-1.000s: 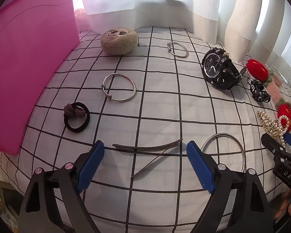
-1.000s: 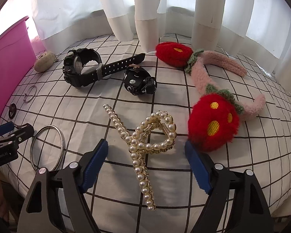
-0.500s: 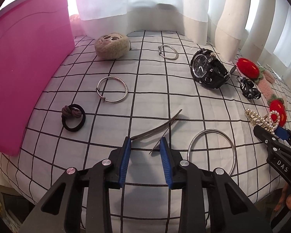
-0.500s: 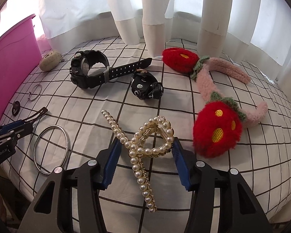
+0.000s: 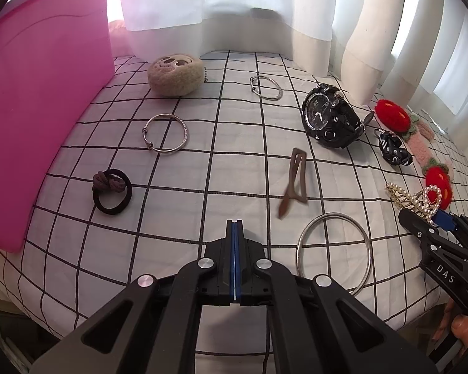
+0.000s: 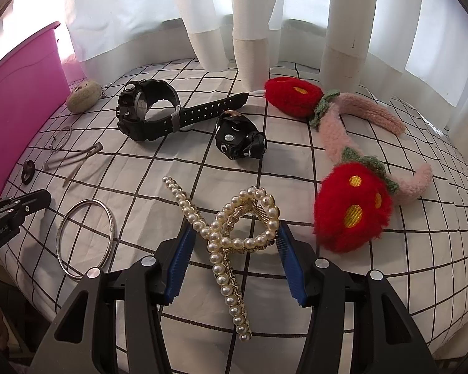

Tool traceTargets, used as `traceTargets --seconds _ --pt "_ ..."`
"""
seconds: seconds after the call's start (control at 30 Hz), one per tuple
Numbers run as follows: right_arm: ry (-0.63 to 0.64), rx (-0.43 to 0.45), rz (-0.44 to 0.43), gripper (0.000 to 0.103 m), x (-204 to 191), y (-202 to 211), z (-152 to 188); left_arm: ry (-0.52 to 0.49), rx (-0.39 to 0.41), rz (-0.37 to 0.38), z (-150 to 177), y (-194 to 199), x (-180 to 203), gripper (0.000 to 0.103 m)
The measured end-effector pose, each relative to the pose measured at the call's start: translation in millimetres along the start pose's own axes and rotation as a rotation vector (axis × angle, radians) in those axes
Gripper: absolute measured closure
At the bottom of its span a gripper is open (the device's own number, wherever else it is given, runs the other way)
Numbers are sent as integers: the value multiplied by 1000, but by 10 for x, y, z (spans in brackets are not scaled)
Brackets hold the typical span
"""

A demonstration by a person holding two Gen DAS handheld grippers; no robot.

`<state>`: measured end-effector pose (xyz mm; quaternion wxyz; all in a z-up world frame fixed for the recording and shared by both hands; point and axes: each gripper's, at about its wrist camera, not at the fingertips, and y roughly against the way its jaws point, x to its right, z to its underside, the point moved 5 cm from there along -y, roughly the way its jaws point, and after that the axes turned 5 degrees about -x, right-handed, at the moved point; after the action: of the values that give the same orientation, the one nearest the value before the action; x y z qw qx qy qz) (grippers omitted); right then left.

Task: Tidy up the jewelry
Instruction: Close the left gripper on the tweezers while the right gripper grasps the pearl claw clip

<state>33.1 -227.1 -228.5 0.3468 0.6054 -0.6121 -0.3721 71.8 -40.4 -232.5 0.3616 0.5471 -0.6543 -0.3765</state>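
Observation:
In the left wrist view my left gripper (image 5: 235, 230) is shut with nothing between its pads. The brown metal hair clip (image 5: 294, 183) lies free on the checked cloth just ahead and to the right of it. In the right wrist view my right gripper (image 6: 234, 243) has its blue pads against both sides of the pearl claw clip (image 6: 231, 221), which rests on the cloth. The pink bin (image 5: 37, 99) stands at the left.
On the cloth lie a large silver bangle (image 5: 332, 251), a thin bracelet (image 5: 166, 134), a black hair tie (image 5: 112, 191), a beige plush (image 5: 175, 74), a small bangle (image 5: 266, 87), a black watch (image 5: 330, 118), a black clip (image 6: 238, 141) and a strawberry headband (image 6: 352, 162). Curtains hang behind.
My left gripper closed fully without catching the hair clip, which slid away to the right and turned. My right gripper narrowed onto the pearl claw clip.

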Motion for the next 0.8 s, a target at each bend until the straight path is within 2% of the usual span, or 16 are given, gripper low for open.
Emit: traceTargets --seconds 0.2,0.47,0.53,0.57,0.6,0.63,0.67,0.8 --pt "6 -2 -4 51 -1 2 -2 -16 14 2 -40 42 37 102" --pt "8 -1 -3 51 -4 1 -10 -21 -21 23 -100 -16 139 99" --pt "8 -2 -3 51 -5 0 -9 -19 -20 21 -142 -32 170 88" --pt "8 -2 -3 51 -6 1 -9 -15 -17 19 -161 -40 188 70" --pt "9 -2 -3 51 -4 1 -11 -11 -5 18 -187 -32 201 47" --pt "9 -2 -3 51 -6 1 -11 -6 12 18 -212 -12 214 41" --pt "9 -1 -3 51 -6 1 -12 -5 34 28 -244 16 235 37" --pt "8 -1 -3 51 -13 0 -16 -22 54 37 -344 28 360 37"
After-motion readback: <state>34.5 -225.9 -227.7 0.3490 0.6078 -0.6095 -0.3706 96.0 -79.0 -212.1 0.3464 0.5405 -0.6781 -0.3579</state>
